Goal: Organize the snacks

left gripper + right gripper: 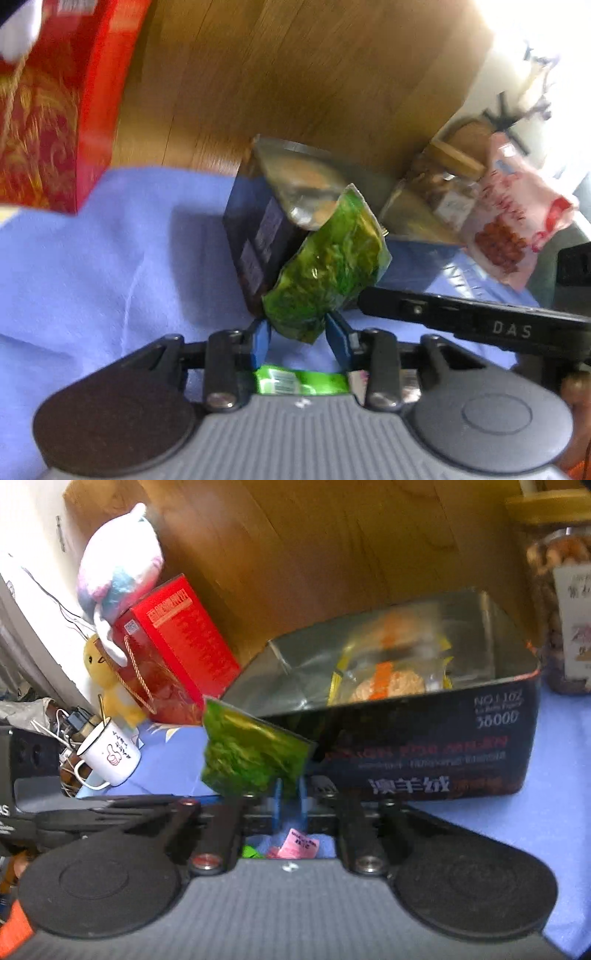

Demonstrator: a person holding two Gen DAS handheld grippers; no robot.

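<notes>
My left gripper (pixel 299 325) is shut on a green snack packet (pixel 328 269), held upright in front of the dark open box (pixel 258 236). My right gripper (pixel 290 794) is shut on a second green packet (pixel 251 753), just left of the same dark box (pixel 424 760). The box has a silver lining and holds a clear-wrapped pastry with an orange band (pixel 388 675). More small packets, green (pixel 299 382) and pink (pixel 297 843), lie on the blue cloth under the grippers.
A red gift box (pixel 177 653) with plush toys (pixel 118 565) stands at the left, with a white mug (pixel 110 757) nearby. A nut jar (pixel 561 620) and a pink snack bag (pixel 517 218) stand to the right. A wooden wall is behind.
</notes>
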